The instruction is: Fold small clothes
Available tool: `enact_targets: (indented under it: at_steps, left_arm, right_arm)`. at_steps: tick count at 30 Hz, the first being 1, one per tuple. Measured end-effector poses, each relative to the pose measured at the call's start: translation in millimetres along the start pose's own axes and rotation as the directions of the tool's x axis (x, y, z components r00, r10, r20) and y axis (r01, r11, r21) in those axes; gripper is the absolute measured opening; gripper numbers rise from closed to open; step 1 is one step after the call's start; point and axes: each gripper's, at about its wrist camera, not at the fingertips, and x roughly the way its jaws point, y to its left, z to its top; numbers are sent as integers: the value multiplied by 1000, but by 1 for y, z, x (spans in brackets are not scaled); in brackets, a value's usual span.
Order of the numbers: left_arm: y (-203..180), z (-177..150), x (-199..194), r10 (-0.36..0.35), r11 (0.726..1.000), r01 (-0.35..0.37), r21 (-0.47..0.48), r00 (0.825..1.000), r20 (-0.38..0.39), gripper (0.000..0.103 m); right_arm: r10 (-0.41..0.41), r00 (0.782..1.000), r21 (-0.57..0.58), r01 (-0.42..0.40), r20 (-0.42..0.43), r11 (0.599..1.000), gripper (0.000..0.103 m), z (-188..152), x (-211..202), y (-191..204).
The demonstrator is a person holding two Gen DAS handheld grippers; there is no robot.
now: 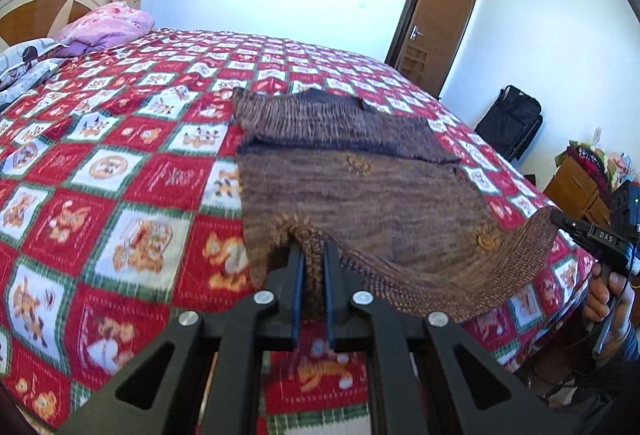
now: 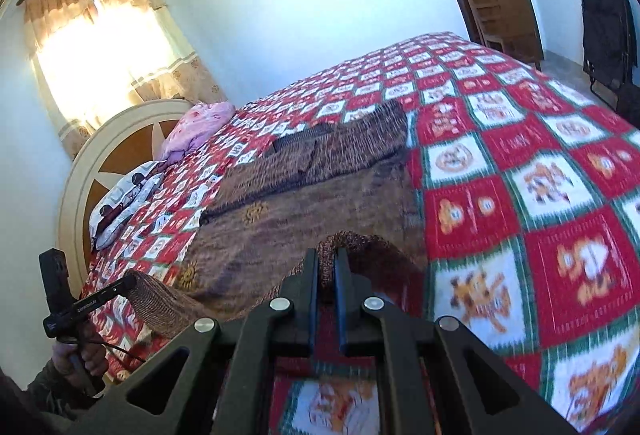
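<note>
The brown garment (image 1: 360, 187) is a coarse, ribbed knit, matt and rough, with darker ribbing at its far end toward 12 o'clock. Under it the bedspread (image 1: 120, 171) is soft printed cloth in red, white and green. The left hand-held gripper (image 1: 313, 255) is matt black plastic with blue pads and shiny metal rivets. At 1 o'clock, the door (image 1: 436, 23) is smooth brown wood.
</note>
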Motion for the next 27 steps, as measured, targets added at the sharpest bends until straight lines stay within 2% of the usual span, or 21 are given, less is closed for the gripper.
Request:
enact_targets:
  at_steps: [9,17,27]
  left_arm:
    - [4,43,7,15,999,-16,28,998,63,9]
    - [5,78,31,41,997,-46,63,996,78,9]
    - [15,110,61,53,998,-55,28,996,68,9]
  right_arm:
    - [-12,999,-33,14,46,999,7,46,21,9]
    - [-16,999,-32,17,46,999,7,87,49,4]
    - [-45,998,-54,48,48,997,7,117,80,6]
